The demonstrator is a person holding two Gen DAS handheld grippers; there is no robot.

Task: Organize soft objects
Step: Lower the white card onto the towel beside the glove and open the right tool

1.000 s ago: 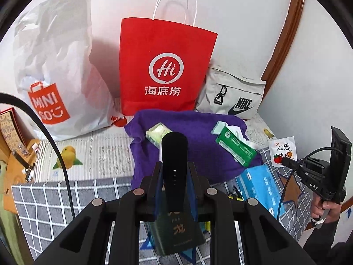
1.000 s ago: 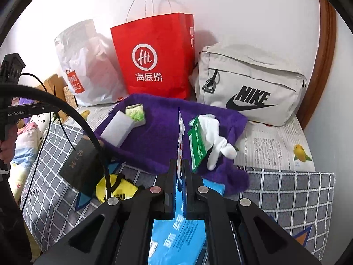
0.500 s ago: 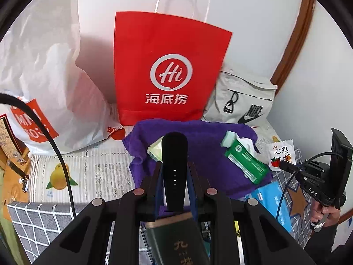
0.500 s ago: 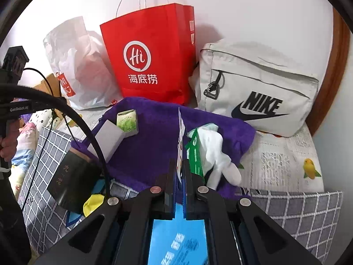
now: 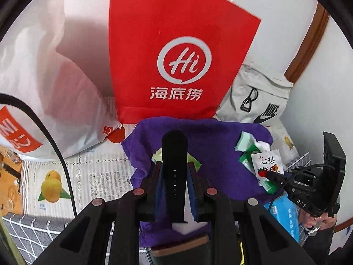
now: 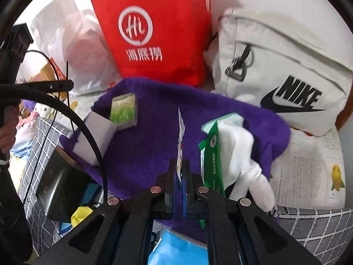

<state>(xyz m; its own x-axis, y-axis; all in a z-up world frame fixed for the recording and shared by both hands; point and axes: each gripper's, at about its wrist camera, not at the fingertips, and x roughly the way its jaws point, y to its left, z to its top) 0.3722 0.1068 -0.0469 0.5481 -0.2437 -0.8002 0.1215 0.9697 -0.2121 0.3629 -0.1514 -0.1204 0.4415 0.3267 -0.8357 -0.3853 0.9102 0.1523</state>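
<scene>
Red paper bag [image 5: 176,50]: "Hi", "海底捞". Grey pouch [image 6: 286,66]: "NIKE" with swoosh. White sachet [image 5: 267,163]: "心想". White plastic bag [image 5: 44,70]: partial "MINI". Right gripper body [image 5: 308,196]: "DAS".

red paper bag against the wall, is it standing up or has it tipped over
Standing up. The red paper bag rests on its base behind the purple towel, logo upright, between the white plastic bag and the grey Nike bag.

A red paper bag [image 5: 176,50] is standing against the wall at the bed's back edge, a white plastic shopping bag [image 5: 44,70] slumping beside it and a pale Nike bag [image 6: 284,66] leaning on its other side.
</scene>
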